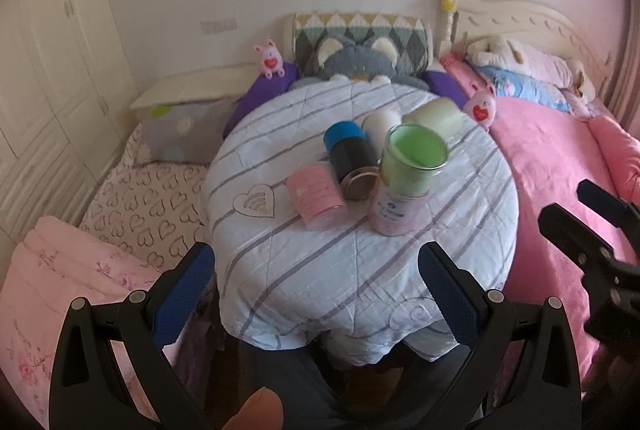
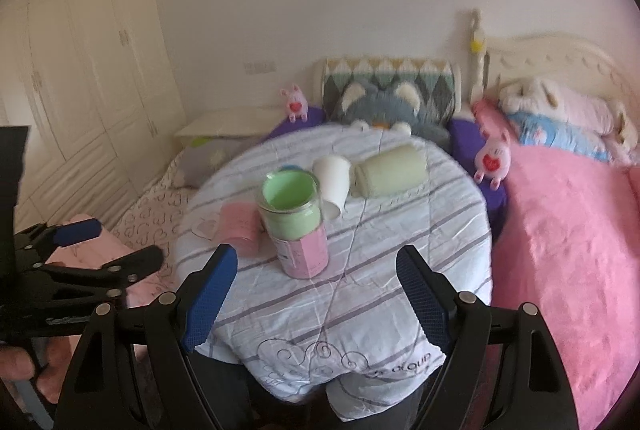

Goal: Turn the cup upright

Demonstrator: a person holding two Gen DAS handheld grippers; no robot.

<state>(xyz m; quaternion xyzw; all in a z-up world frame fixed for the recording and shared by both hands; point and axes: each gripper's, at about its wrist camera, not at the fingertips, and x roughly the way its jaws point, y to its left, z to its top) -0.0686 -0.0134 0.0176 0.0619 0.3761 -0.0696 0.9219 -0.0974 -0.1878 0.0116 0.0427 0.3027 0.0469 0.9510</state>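
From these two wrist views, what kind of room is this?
Most likely a bedroom: a bed with a pink blanket and cream headboard, plush toys such as the grey cat, and a wardrobe along the wall.

green-pink cup (image 1: 404, 177) | pink cup (image 1: 316, 195) | grey-striped white tablecloth (image 1: 320, 270)

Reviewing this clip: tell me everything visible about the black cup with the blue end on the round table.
The black cup lies on its side on the striped tablecloth. Its body is black and glossy-looking, with a bright blue band at the far end and a metallic ring at the near end. It sits between the pink cup and the upright green-and-pink cup, apparently touching both. No gripper holds it.
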